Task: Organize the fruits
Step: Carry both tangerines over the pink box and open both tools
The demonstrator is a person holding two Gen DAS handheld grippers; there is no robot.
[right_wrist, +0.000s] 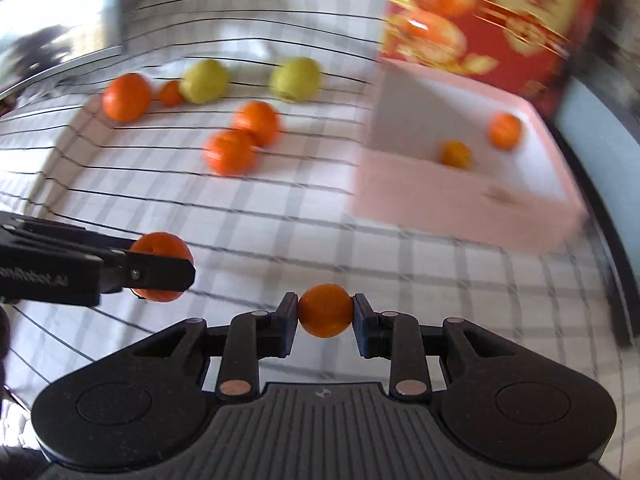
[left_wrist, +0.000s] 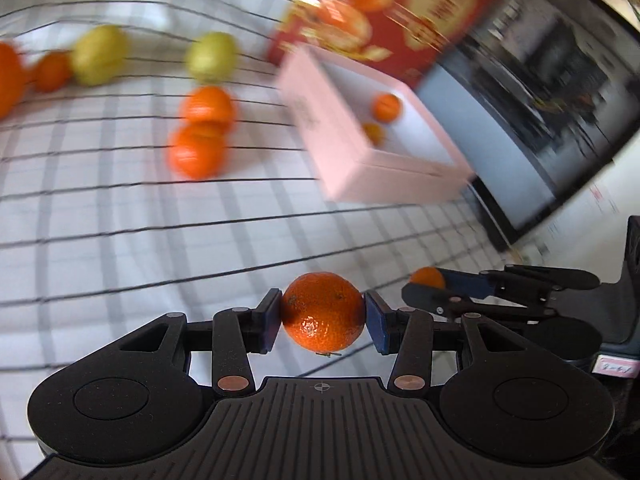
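In my left hand-held gripper I hold a mandarin, bright orange with a pebbled, glossy skin and a few small dark flecks; the two blue pads press its sides and it hangs clear above the checked surface. My right hand-held gripper grips a smaller orange fruit the same way, pinched at its widest part between the pads.

From the left wrist view, the right hand-held gripper sits low at the right edge, lying nearly level and pointing left, its fruit just showing at the tip. From the right wrist view, the left one reaches in from the left edge, also roughly level, with its mandarin bulging above and below the fingers. The two tools sit near each other, side by side, both aimed toward the far side of the surface.

Ahead, an open pink box rests on the surface with two small orange fruits inside, apart from each other. Behind it stands a red carton printed with oranges. Left of the box lie two touching oranges, and farther back two yellow-green fruits and two more oranges, all blurred.
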